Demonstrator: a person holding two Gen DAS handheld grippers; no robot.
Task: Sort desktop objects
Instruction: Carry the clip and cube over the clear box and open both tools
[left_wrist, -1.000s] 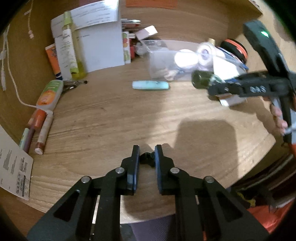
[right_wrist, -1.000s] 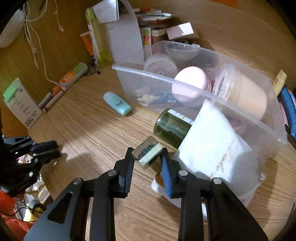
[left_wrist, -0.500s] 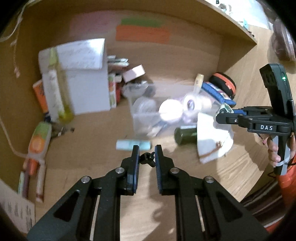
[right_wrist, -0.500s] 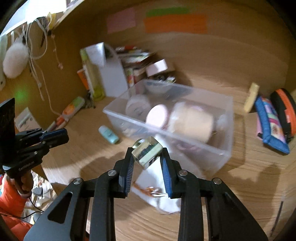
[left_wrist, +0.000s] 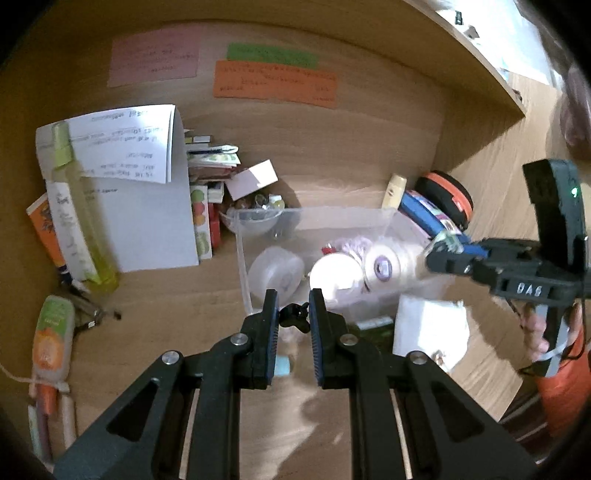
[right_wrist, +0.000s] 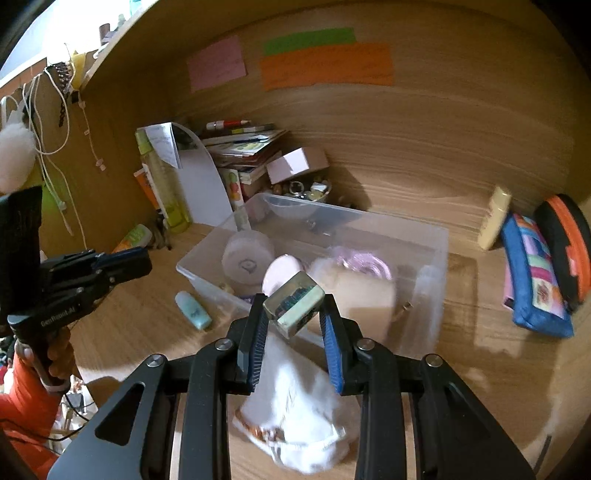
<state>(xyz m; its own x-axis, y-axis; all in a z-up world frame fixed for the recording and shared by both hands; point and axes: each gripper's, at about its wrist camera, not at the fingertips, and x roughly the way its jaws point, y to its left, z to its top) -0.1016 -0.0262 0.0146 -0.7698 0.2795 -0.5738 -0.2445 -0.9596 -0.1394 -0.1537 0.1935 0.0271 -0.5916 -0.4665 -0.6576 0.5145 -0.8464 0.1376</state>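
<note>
My right gripper (right_wrist: 294, 314) is shut on a small clear resin block (right_wrist: 294, 308) and holds it in the air just before the near edge of a clear plastic bin (right_wrist: 424, 236). The bin holds round jars and a pink lid. My left gripper (left_wrist: 292, 317) is shut on a small black clip (left_wrist: 293, 316), raised above the desk near the bin's (left_wrist: 243, 254) left front corner. The right gripper also shows in the left wrist view (left_wrist: 441, 254). The left gripper also shows in the right wrist view (right_wrist: 122, 264).
A white cloth pouch (right_wrist: 295, 398) and a mint tube (right_wrist: 194, 314) lie in front of the bin. Papers and a yellow-green bottle (left_wrist: 79, 221) stand at the left. A blue pouch (right_wrist: 535, 280) and an orange-black case (right_wrist: 565, 240) lie at the right.
Both grippers have risen well above the desk, each still shut on its item. The right gripper has moved toward the bin's front edge.
</note>
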